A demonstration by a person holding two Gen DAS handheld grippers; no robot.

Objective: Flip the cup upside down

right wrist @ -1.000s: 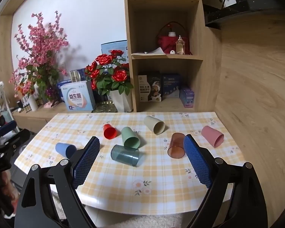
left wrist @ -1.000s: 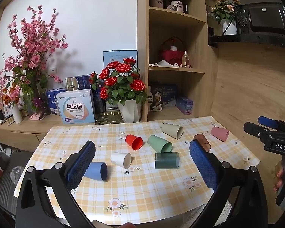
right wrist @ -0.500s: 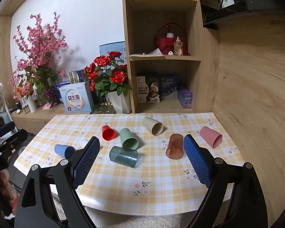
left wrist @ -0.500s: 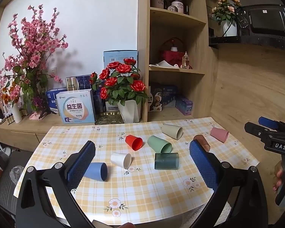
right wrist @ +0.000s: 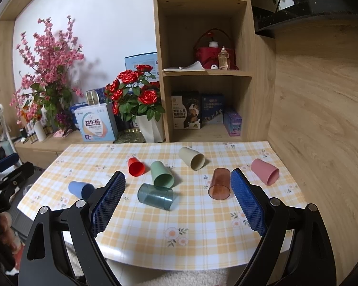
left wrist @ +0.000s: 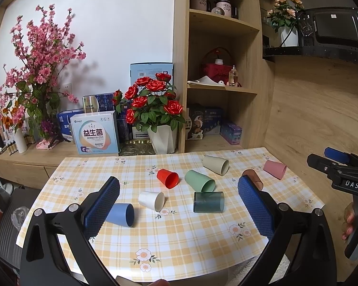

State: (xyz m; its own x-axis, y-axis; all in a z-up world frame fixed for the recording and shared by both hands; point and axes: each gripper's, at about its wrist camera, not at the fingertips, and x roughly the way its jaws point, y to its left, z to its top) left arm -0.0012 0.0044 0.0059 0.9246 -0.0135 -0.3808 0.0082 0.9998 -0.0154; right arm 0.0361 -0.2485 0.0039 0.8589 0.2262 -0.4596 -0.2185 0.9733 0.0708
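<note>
Glossy tablecloth (right wrist: 202, 226), translucent plastic cup (right wrist: 155, 196)

Soft even indoor light, sharp focus, strong fisheye bending, dark vignetted corners.

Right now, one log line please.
phase: approach | left gripper: open, empty | right gripper: open, empty | cups: all on sides on table | flipped: none

White wall (left wrist: 121, 23), wooden shelf unit (left wrist: 217, 71), wood-panelled side wall (right wrist: 322, 119), low sideboard (left wrist: 23, 159), checked-cloth table (left wrist: 179, 233)
</note>
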